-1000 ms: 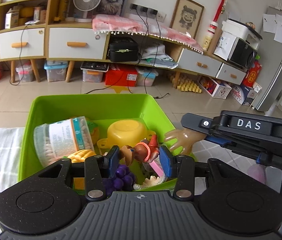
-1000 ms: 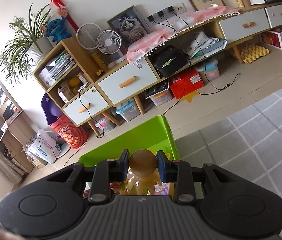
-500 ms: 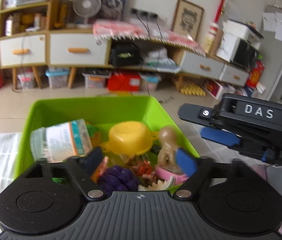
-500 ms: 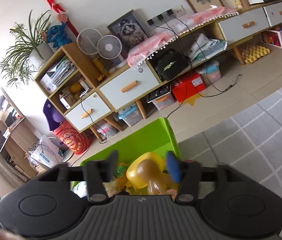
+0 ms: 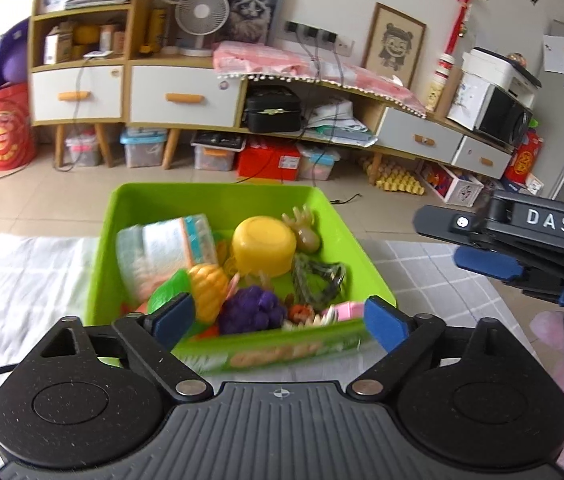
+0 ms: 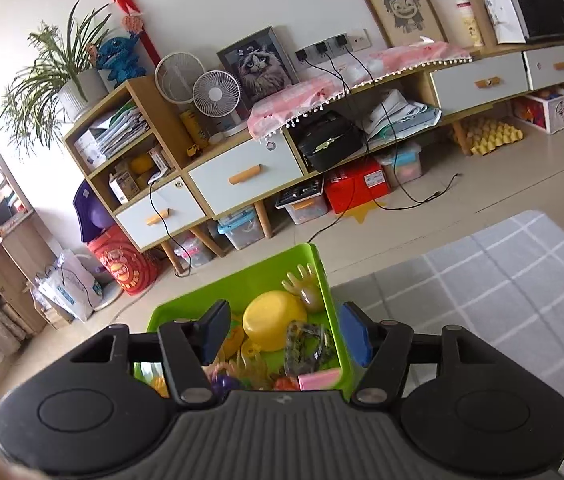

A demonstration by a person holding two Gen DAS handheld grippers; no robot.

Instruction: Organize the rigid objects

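Toys fill the green bin (image 5: 218,196). Both the left hand-held gripper (image 5: 280,320) and right hand-held gripper (image 6: 283,332) are opening, empty; retract clear of its rim before reaching again.

Both wrist views look steeply down, close, sharing the green bin (image 5: 218,196) (image 6: 321,264).
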